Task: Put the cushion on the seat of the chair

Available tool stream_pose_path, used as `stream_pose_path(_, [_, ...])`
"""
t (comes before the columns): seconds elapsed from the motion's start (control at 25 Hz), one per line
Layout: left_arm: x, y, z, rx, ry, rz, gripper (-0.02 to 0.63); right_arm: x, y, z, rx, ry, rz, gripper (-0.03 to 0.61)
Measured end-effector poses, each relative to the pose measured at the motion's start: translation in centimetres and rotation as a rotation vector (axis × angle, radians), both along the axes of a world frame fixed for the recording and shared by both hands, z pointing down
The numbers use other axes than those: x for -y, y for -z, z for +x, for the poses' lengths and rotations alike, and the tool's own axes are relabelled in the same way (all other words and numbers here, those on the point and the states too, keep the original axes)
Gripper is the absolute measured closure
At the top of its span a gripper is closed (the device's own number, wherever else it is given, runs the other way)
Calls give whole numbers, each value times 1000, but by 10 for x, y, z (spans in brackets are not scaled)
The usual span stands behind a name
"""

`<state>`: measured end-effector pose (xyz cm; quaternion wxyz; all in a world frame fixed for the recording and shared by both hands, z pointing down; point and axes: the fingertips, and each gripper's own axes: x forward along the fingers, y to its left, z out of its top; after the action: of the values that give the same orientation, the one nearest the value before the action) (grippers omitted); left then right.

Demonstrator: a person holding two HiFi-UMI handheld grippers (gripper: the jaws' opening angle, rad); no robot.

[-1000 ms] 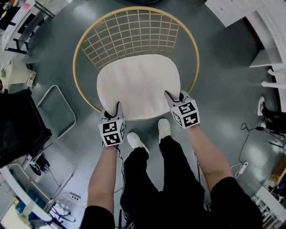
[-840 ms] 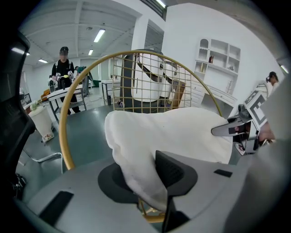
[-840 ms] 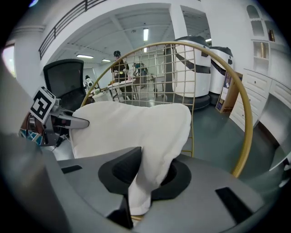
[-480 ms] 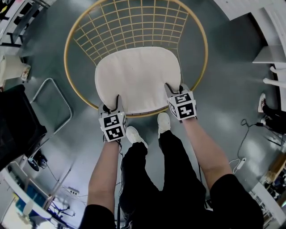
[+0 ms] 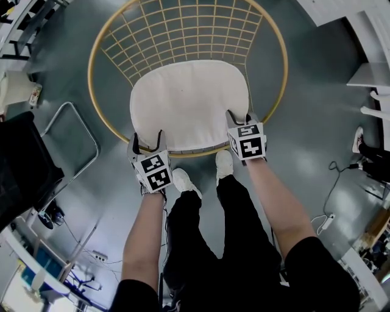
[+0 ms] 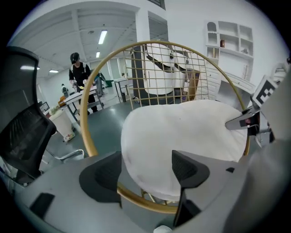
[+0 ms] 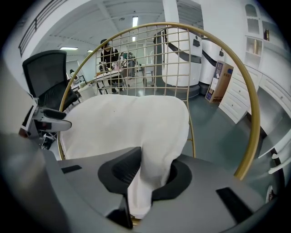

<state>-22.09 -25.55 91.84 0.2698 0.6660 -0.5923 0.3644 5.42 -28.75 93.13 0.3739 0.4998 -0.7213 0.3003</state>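
The cream cushion (image 5: 189, 103) lies on the seat of the round chair (image 5: 275, 91), a gold hoop with a wire grid filling its back. The cushion's front edge reaches the front rim of the hoop, nearest the person's white shoes (image 5: 183, 183). The left hand-held gripper (image 5: 147, 143) sits at the cushion's front left corner with its jaws opening. In the left gripper view the cushion's edge and the gold rim show between the two dark pads (image 6: 102, 170), and neither pad presses on the fabric. The right hand-held gripper (image 5: 241, 117) is at the front right corner, pinching a fold of the cushion's edge, which bunches up between its jaws in the right gripper view. The chair stands on a smooth grey-green floor (image 5: 317, 122) that shines with reflected light. A black office chair (image 5: 24, 170) stands off to the left beside a bent metal frame (image 5: 79, 140), and white cupboards (image 5: 341, 18) fill the upper right corner. A cable (image 5: 334, 180) trails across the floor on the right. The room is a large open workspace with strip lights (image 6: 101, 36) on a white ceiling, white shelves (image 6: 227, 41) on one wall, a cardboard box (image 7: 218, 82) by the drawers, and a person in dark clothes (image 6: 79, 75) far back.
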Motion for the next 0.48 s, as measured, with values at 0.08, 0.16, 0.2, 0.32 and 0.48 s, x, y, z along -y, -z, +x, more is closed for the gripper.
stream_pose_path(0.08, [-1,5,-3,24,-2,25,262,0,0,0,-2,-2,2,486])
stream_pose_path(0.16, [-2,10,1,29,-26,45,262,-1,-1,1,-4,-5,-2,469])
stream_pose_path(0.2, [-2,12,4,25,-40,52,262,-1,-1,1,-7,-5,-4,468])
stream_pose_path(0.32, [-2,17,13,-7,-60,65,264,0,-1,1,-28,-1,-9,439])
stream_pose_path(0.48, [-7,24,24,-48,-78,74,265,-1,2,2,-74,3,-2,408])
